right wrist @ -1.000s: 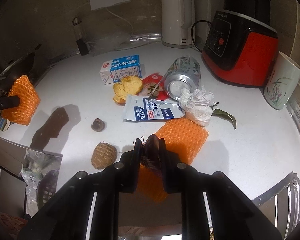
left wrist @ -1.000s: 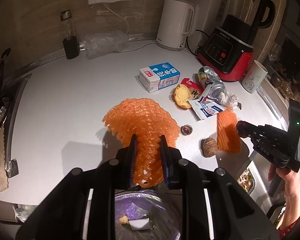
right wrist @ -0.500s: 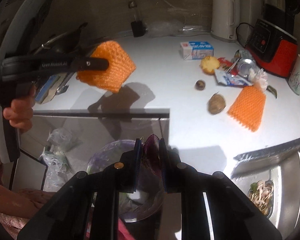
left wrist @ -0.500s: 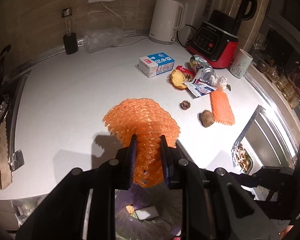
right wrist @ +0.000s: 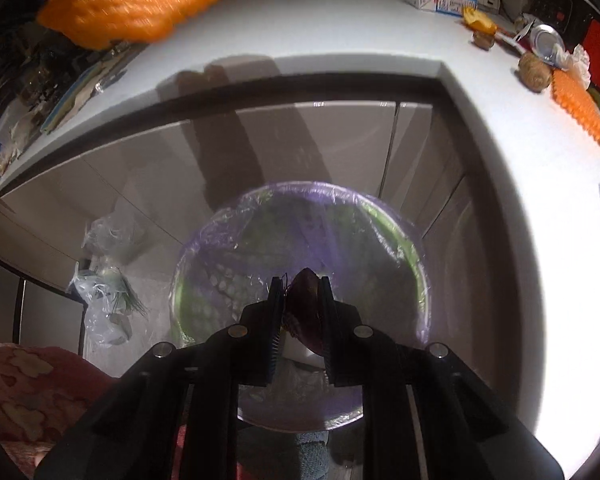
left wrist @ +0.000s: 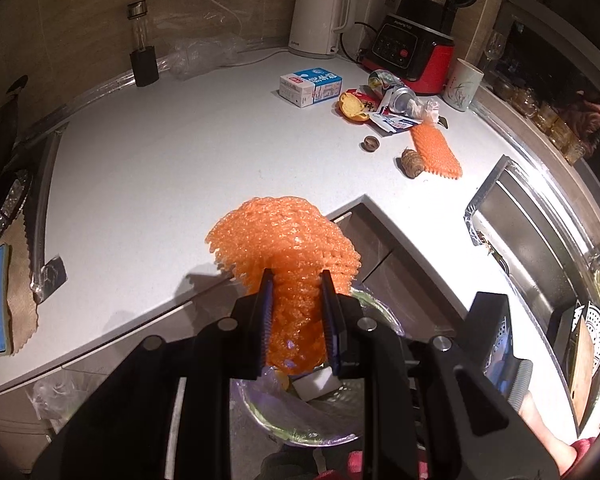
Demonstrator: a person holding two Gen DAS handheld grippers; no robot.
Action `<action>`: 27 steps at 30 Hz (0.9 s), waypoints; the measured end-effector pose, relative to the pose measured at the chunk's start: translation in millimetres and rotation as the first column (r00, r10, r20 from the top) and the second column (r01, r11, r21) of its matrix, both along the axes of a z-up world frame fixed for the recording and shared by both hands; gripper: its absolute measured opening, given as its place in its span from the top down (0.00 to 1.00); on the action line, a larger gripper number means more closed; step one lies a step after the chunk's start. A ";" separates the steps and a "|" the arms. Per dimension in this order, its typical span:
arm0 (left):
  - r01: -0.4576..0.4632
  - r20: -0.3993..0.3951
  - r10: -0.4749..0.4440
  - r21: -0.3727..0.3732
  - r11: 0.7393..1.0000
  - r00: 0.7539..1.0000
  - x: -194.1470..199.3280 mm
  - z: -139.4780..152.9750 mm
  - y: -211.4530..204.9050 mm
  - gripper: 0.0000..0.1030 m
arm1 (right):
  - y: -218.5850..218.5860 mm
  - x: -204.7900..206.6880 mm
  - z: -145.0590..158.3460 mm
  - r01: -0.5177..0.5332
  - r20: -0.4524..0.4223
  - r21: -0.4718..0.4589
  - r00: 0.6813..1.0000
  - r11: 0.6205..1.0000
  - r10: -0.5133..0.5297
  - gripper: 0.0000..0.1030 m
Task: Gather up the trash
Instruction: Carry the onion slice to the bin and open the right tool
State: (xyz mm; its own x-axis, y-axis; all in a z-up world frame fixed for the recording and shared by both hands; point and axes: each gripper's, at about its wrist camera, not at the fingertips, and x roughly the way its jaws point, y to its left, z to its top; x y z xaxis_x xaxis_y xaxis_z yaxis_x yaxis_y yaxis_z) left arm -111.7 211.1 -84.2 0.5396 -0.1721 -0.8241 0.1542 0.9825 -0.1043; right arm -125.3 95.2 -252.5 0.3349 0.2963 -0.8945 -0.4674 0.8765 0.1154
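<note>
Inside the lined trash bin (left wrist: 300, 424), a white scrap (left wrist: 314, 386) and yellow peel (left wrist: 283, 380).

The orange net (right wrist: 140, 4) is smeared by blur and cut off at the right-wrist view's top edge; the mug's (left wrist: 463, 84) print is too small to read.

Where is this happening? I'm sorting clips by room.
Most likely a home kitchen: a white kettle and a red blender stand on the counter, with a steel sink beside it.

Home kitchen; kettle (left wrist: 319, 16), blender (left wrist: 414, 46), sink (left wrist: 540, 248).
</note>
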 end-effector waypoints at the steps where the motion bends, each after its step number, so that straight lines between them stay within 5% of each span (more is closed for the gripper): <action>1: 0.004 -0.004 -0.004 0.001 1.000 1.000 -2.5 -1.5 1.4 0.79 | 2.0 -0.2 -8.0 0.002 -0.010 -0.002 1.000 1.000 -0.002 0.82; 8: 0.031 -0.013 -0.030 0.026 0.999 0.999 -14.5 -9.9 1.9 0.79 | 13.5 1.1 -50.2 0.016 -0.059 -0.058 0.998 0.998 -0.020 0.80; 10: 0.038 -0.014 -0.037 0.030 0.999 0.999 -16.6 -11.1 0.9 0.78 | 15.1 -1.1 -51.0 0.022 -0.051 -0.071 0.998 0.997 -0.026 0.54; 11: 0.040 -0.014 -0.040 0.033 0.999 0.999 -17.6 -11.9 0.3 0.79 | 15.3 -2.5 -49.0 0.025 -0.041 -0.077 0.999 0.997 -0.028 0.51; 17: 0.059 -0.027 -0.059 0.032 0.998 0.998 -18.7 -18.6 -2.4 0.79 | 9.1 -11.1 -28.7 0.031 -0.004 -0.100 0.999 0.995 -0.031 0.42; 27: 0.153 -0.076 -0.150 0.032 0.988 0.986 -19.2 -53.1 -20.0 0.79 | -31.9 -42.4 47.4 0.128 0.092 -0.069 0.988 0.989 -0.121 0.21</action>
State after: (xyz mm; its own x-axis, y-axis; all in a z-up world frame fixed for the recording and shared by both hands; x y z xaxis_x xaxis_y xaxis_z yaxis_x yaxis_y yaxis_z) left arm -130.8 191.1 -137.3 0.4476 -0.2150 -0.8680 0.2947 0.9519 -0.0838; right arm -167.7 63.3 -205.1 0.4426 0.1813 -0.8782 -0.3594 0.9331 0.0115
